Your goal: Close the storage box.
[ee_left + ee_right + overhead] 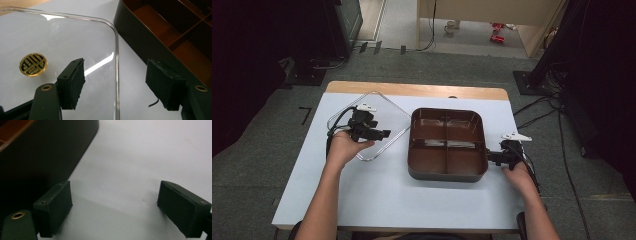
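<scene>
- black jaws of the left gripper (115, 85) stand wide apart and hold nothing; the curved edge of the clear lid (62, 45) runs up between them.
- the lid lies flat on the table (377, 195), left of the brown tray (447, 172), close to it but not touching as far as i can see. a gold round sticker (33, 64) sits on the lid.
- the right gripper (115, 207) is also wide open and empty, low over the table just beside the tray's right wall.
- i judge the step is to take the lid by its edge. for doing it well, slide one jaw under the rim, close slowly, and grip near the corner where the rim is stiff.
- the right gripper could steady the tray so the lid goes on square over the four compartments.
</scene>
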`<state>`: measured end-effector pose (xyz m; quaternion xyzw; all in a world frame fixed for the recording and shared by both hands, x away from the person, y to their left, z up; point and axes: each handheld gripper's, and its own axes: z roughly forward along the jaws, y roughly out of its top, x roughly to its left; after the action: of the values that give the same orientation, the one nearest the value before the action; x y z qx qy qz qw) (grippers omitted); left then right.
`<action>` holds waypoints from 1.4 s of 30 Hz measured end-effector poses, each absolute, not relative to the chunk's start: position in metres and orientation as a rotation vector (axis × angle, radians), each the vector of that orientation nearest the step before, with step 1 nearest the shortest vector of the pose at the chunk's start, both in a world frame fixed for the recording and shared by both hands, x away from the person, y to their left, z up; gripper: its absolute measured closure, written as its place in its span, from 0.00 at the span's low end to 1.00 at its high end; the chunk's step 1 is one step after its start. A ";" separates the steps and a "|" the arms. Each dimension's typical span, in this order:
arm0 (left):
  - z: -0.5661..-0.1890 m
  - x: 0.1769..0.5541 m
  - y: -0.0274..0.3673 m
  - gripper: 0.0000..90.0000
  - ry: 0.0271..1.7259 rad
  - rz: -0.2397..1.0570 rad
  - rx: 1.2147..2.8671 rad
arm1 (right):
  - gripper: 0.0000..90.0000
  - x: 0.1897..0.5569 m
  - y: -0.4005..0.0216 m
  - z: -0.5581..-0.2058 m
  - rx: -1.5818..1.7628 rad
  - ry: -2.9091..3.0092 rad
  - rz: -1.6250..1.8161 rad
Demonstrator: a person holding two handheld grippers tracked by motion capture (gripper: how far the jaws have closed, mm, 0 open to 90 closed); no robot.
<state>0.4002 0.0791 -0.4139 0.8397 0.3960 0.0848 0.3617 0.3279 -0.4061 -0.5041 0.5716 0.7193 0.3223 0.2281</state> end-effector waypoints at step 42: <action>-0.460 0.470 0.116 0.38 1.209 0.412 2.093 | 0.14 0.328 -0.406 -0.504 1.574 1.979 0.886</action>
<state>0.4702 0.1160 -0.4601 0.8034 0.4640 0.1581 0.3381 0.3278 -0.4058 -0.5042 0.5720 0.7188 0.3220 0.2291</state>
